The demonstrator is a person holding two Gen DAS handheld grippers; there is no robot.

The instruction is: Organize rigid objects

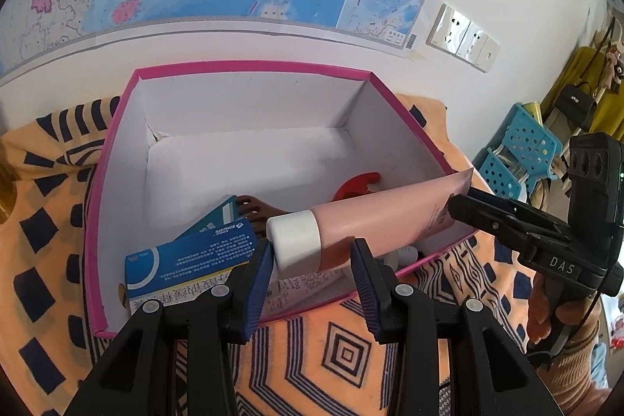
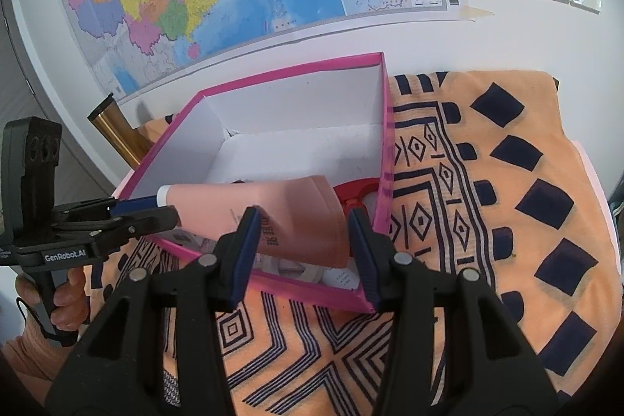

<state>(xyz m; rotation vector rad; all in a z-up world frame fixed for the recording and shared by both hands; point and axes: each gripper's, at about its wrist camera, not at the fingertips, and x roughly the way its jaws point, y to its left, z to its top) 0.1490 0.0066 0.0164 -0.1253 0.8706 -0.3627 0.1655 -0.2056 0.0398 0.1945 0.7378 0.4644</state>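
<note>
A pink tube with a white cap hangs across the near corner of the pink-rimmed box, held at both ends. The left tongs pinch the capped end; the right tongs pinch the flat crimped end. Below it in the box lie a blue carton and a red tool. The box sits on an orange patterned cloth.

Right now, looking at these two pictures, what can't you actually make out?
- Left view: the brown item and red piece in the pink box are mostly hidden by the pink tube and blue carton.
- Right view: the white items beneath the tube are covered by it and the box wall.
- Both views: carton and tube print is too small to read.
</note>
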